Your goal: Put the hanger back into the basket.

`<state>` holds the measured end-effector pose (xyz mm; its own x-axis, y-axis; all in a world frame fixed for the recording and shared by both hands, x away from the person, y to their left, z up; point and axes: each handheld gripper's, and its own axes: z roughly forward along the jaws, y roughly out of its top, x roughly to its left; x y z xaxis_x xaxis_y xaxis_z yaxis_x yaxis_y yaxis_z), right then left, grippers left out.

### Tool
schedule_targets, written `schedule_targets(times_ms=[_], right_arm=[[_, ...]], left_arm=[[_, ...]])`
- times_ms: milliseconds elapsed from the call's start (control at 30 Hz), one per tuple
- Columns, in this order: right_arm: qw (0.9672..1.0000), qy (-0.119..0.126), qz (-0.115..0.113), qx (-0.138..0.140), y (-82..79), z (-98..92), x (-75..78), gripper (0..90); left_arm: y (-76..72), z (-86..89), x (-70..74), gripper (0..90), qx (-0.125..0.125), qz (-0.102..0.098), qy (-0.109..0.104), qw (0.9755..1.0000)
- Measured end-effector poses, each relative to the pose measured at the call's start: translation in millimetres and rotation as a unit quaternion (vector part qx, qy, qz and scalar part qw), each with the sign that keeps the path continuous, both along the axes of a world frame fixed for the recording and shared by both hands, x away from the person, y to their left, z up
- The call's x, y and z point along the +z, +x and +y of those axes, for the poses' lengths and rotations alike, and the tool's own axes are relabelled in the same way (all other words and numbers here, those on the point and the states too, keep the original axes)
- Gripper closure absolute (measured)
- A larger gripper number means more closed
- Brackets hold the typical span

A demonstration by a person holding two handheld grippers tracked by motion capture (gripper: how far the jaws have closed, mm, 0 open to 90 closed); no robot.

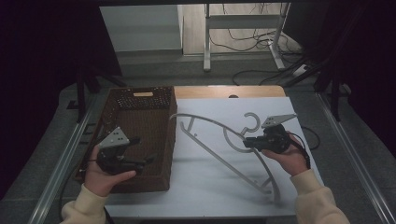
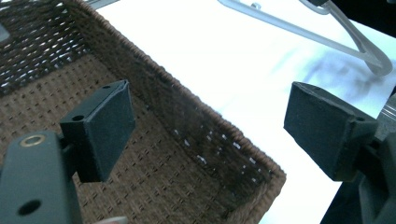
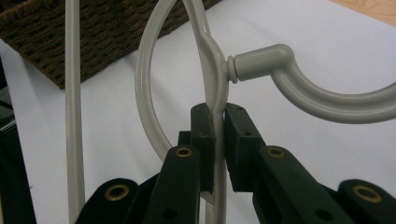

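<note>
A pale grey clothes hanger (image 1: 219,140) is lifted at an angle over the white table (image 1: 205,196), its hook (image 1: 252,122) at the upper right. My right gripper (image 1: 247,142) is shut on the hanger's neck just below the hook. In the right gripper view, the pads (image 3: 205,135) pinch the thin grey frame (image 3: 217,100), and the hook (image 3: 322,100) curves off to the right. My left gripper (image 1: 147,150) hangs open over the brown wicker basket (image 1: 122,100). In the left gripper view, its pads (image 2: 112,126) stand wide apart above the basket's wall (image 2: 196,126) with nothing between them.
The basket stands on the table's left part, its floor (image 2: 154,186) bare where I see it. Bare wood (image 1: 229,91) shows at the table's far edge. Beyond are desk legs (image 1: 207,42) and cables (image 1: 252,42) on the floor. Metal rails (image 1: 65,154) run along both sides.
</note>
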<state>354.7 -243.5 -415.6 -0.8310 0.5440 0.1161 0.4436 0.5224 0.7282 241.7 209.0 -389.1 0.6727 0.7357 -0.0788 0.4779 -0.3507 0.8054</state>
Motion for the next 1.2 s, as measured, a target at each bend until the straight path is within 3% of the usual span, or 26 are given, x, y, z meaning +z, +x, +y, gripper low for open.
schedule_targets(times_ms=[567, 1000, 1200], right_arm=[[0.9994, -0.009, 0.001, 0.035, -6.2, 10.0, -1.7, 82.4], [0.9978, -0.022, -0.001, 0.063, -12.3, 22.6, -0.9, 82.4], [0.9967, -0.028, -0.003, 0.076, -15.5, 27.8, -0.1, 82.4]], left_arm=[[30.7, -25.9, 20.4, 18.9, -0.036, 0.009, 0.007, 0.9993], [53.8, -33.2, 20.6, 19.1, -0.054, 0.046, -0.017, 0.9974], [62.3, -37.1, 20.9, 19.9, -0.068, 0.060, -0.017, 0.9957]])
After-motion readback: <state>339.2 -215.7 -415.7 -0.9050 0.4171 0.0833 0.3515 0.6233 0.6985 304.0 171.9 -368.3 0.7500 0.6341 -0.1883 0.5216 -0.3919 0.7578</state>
